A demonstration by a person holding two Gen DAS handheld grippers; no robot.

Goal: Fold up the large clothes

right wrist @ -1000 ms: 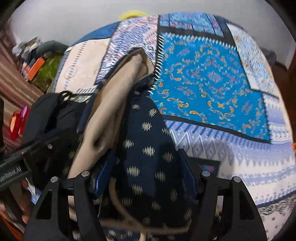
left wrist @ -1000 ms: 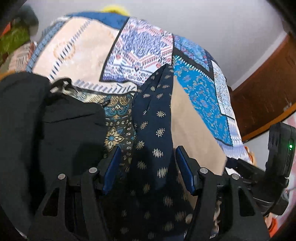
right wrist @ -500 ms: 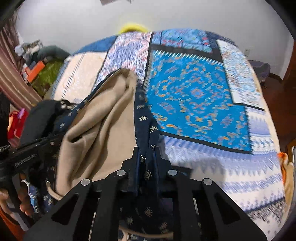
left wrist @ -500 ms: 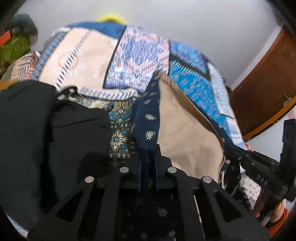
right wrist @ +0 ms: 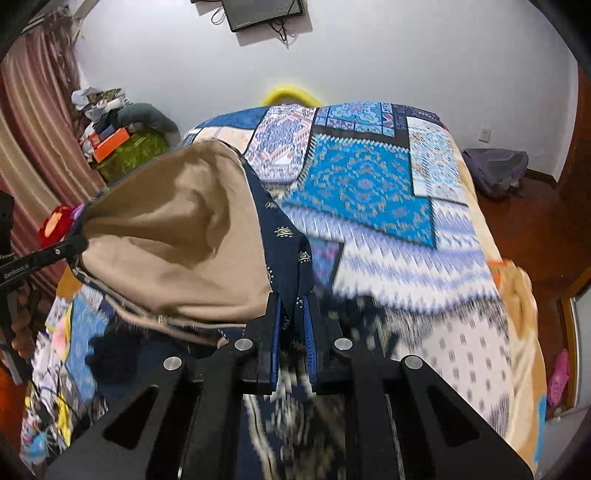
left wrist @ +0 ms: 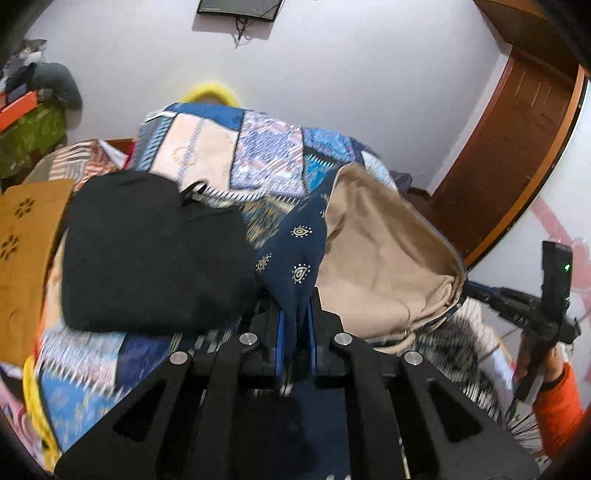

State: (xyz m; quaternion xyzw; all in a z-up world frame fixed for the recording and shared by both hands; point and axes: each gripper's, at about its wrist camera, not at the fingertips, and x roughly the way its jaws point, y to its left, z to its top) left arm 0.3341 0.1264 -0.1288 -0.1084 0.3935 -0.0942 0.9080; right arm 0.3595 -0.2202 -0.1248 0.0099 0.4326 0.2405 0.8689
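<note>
A large navy garment (left wrist: 295, 254) with small gold motifs and a tan lining (left wrist: 380, 251) hangs between my two grippers above the bed. My left gripper (left wrist: 295, 321) is shut on one navy edge. My right gripper (right wrist: 293, 317) is shut on the other navy edge (right wrist: 291, 254), with the tan lining (right wrist: 177, 236) opening to its left. The right gripper also shows in the left wrist view (left wrist: 532, 314), and the left gripper shows at the left edge of the right wrist view (right wrist: 40, 254).
A blue patchwork bedspread (right wrist: 369, 184) covers the bed. A black garment (left wrist: 147, 251) lies on the bed's left side. Cluttered shelves (right wrist: 110, 125), a curtain (right wrist: 29, 118), a wall screen (right wrist: 266, 13) and a wooden door (left wrist: 517, 140) surround it.
Both grippers closed on the navy garment's edges, then lifted it off the bed and drew it apart, showing the tan lining. The views now tilt up toward the wall.
</note>
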